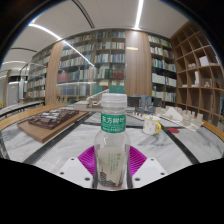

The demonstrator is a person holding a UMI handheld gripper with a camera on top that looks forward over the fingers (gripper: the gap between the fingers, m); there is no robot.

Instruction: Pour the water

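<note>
Water bottle (113,140) — a clear plastic one with a white screw cap and a green-and-white paper label printed with characters — stood upright between the two fingers of the gripper (113,168), filling the middle of the gripper view. Its cap was on. Both purple ribbed pads (89,159) lay against the lower sides of the bottle, one at each flank, with no gap visible, so the gripper was clamped on the bottle at a narrow spread. Whether the bottle's base was resting on the surface or lifted off it could not be told, since the base was hidden low between the fingers.

Beyond the bottle stretched a pale white table (65,147) crossed by dark seams. On it, beyond the left finger, lay a flat brown wooden tray (55,122) with dark pieces on it. Beyond the right finger sat a small yellowish cup-like object (152,126) and, just past it, a low heap of white items (178,117) too small to make out.

Farther back rose tall wooden bookshelves (95,62) packed with books — they ran across the whole far wall and along the right side. Long strip lights (60,44) glowed on the ceiling above.
</note>
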